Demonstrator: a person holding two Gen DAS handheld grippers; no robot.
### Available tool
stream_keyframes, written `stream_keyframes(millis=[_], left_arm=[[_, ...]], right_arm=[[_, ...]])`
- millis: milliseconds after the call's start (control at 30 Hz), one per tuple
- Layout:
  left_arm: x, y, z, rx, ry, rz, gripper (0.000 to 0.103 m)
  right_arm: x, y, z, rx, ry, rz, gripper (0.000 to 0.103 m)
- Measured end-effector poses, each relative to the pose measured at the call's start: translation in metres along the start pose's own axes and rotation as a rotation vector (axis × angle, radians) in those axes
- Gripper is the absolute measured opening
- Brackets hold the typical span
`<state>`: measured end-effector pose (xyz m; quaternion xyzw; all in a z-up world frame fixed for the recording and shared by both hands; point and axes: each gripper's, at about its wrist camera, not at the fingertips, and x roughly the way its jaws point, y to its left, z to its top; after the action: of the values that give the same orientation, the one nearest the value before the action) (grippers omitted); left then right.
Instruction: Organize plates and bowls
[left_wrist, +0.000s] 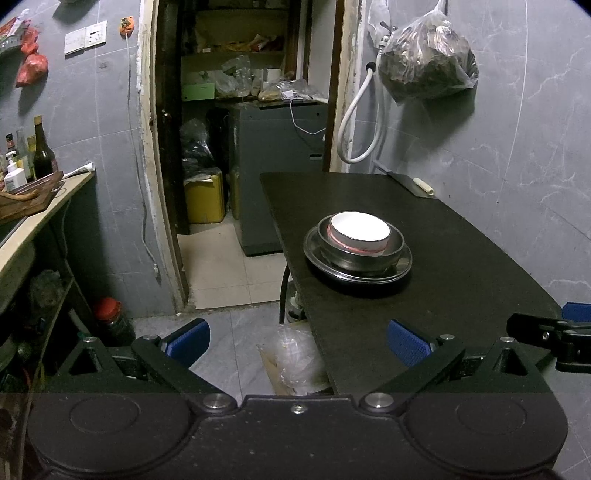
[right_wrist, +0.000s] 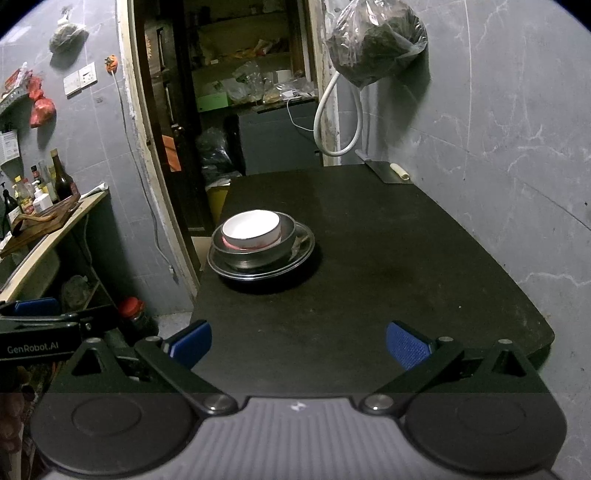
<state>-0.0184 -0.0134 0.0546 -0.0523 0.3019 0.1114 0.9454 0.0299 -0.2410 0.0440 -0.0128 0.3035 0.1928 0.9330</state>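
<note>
A white bowl (left_wrist: 360, 230) with a red band sits inside a steel bowl (left_wrist: 360, 254), which stands on a steel plate (left_wrist: 400, 271) on the black table (left_wrist: 461, 277). The stack shows in the right wrist view too: white bowl (right_wrist: 251, 227), steel bowl (right_wrist: 258, 254), plate (right_wrist: 301, 254). My left gripper (left_wrist: 297, 341) is open and empty, at the table's near left edge, well short of the stack. My right gripper (right_wrist: 297, 341) is open and empty over the table's near end. The right gripper shows at the edge of the left view (left_wrist: 554, 332), and the left gripper at the edge of the right view (right_wrist: 44, 325).
A cleaver (left_wrist: 412, 184) lies at the table's far right corner by the wall. A hose (left_wrist: 360, 110) and a hanging bag (left_wrist: 428, 62) are on the wall behind. A counter with bottles (left_wrist: 40, 155) stands left. An open doorway (left_wrist: 240, 147) leads to a storeroom.
</note>
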Motion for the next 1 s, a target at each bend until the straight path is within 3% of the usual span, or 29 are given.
stream_keyframes(millis=[1000], left_arm=[[0.019, 0.000, 0.003, 0.034, 0.039, -0.030, 0.102]], right_arm=[[0.006, -0.002, 0.001, 0.013, 0.019, -0.020, 0.103]])
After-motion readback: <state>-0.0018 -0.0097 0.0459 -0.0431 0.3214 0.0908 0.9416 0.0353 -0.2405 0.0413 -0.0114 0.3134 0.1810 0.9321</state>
